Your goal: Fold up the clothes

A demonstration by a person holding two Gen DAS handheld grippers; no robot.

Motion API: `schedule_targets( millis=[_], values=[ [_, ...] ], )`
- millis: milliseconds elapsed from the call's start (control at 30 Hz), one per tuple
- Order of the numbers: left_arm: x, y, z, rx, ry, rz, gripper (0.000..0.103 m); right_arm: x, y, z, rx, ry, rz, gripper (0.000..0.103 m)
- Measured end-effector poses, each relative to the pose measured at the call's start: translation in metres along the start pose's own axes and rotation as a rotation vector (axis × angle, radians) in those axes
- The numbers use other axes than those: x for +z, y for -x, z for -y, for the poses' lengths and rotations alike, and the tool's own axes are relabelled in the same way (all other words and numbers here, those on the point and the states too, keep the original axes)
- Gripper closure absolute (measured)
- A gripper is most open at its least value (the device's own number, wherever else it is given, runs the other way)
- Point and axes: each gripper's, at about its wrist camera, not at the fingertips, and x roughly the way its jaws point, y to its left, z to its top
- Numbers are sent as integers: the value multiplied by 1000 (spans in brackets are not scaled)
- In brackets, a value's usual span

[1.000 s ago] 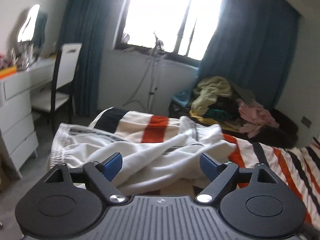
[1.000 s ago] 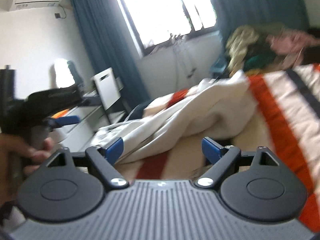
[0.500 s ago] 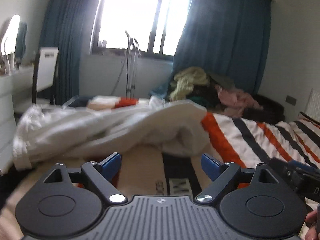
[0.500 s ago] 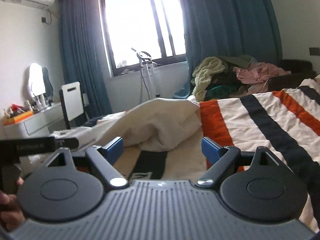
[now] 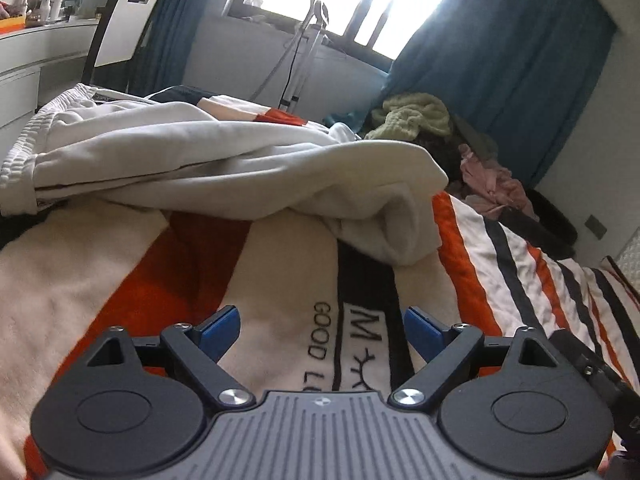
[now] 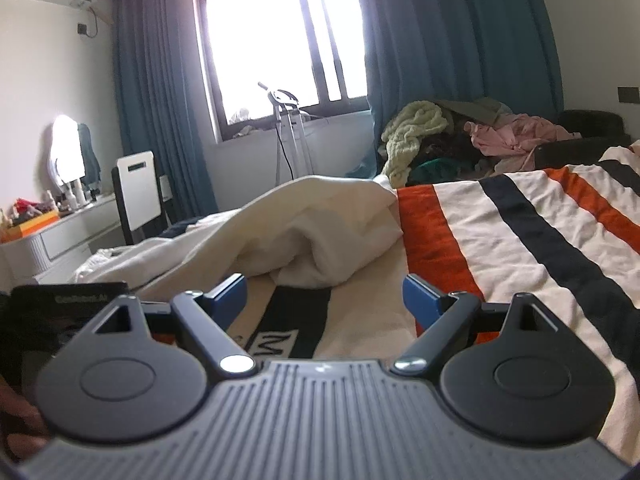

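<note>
**Both grippers empty, low over the bed, short of the white garment**

Left gripper [image 5: 322, 330]: blue fingers spread wide, nothing between them. It sits low over the striped blanket [image 5: 472, 264], aimed along the bed toward the garment. Printed lettering on the blanket is visible directly between the fingers, so only bedding lies under the gap.

Right gripper [image 6: 324, 298]: also released, fingers well apart and empty. It points at the same end of the garment from a slightly different angle. The left unit's black body shows at the left edge of the right wrist view, so the two tools are side by side. Judgement: the low, parallel, open posture suits a two-point pickup of the near edge, one tool per corner.

White garment [image 5: 224, 164]: off-white, thick, soft-looking fabric, probably sweatpants. A ribbed elastic band [image 5: 18, 160] shows at the far left end. It lies across the blanket in loose, uneven layers, not flat. The near right end is rolled under into a rounded bulge [image 6: 320, 240]. No neat fold is visible, so folding looks barely begun.

Risk (judgement): the rolled end hides the true hem, so a pinch there may catch several layers.

Surroundings: a pile of other clothes [image 6: 448, 136] sits beyond the bed under the blue curtain. A white chair [image 6: 138, 190] stands by the dresser.
</note>
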Motion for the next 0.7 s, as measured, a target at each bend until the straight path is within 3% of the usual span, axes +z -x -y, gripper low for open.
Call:
schedule_targets(
  millis=[167, 267, 433, 567, 700],
  values=[
    [-1, -14, 2, 83, -51, 11, 13, -9, -2, 4, -46, -15, -28, 16],
    [30, -47, 8, 108, -127, -41, 15, -13, -4, 11, -72, -48, -53, 16],
    [98, -103, 14, 178, -269, 63, 14, -16, -11, 28, -115, -111, -77, 16],
    [150, -156, 4, 188, -170, 98, 13, -21, -27, 41, -186, -155, -47, 16],
    [181, -217, 0, 179, -133, 77, 15, -30, -55, 50, -303, -86, 10, 16]
  ],
)
